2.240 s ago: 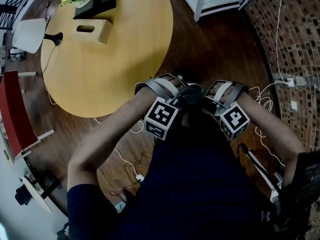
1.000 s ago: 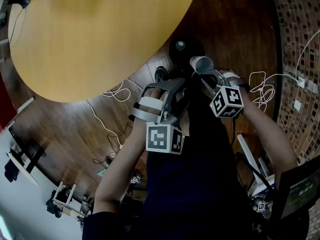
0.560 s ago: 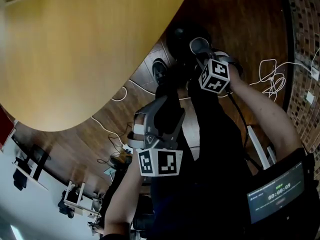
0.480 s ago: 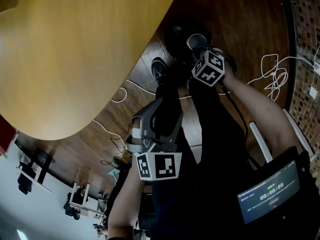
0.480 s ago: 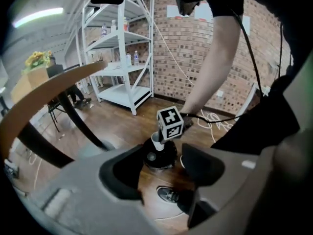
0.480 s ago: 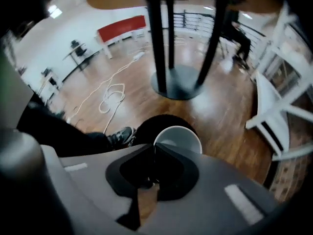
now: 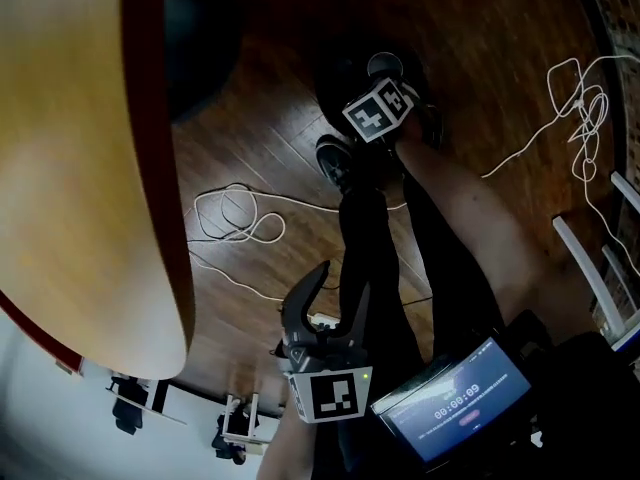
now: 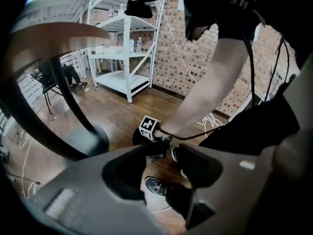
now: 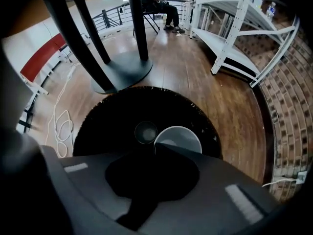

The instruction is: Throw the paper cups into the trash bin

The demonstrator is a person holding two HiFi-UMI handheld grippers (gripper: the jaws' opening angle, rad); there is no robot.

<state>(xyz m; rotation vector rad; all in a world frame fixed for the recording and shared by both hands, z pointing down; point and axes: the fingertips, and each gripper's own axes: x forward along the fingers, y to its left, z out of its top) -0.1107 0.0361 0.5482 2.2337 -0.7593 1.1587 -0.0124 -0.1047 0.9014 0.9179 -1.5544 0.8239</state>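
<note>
Paper cup [image 9: 180,137], white, in R claw [image 9: 154,147]

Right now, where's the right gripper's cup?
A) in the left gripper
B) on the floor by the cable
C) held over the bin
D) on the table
C: the right gripper is shut on the rim of the cup, and the dark mouth of the bin lies right under it.

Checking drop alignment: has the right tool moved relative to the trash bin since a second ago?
Yes. The right tool moved from the trash bin's near rim to over its opening, holding the paper cup.
</note>
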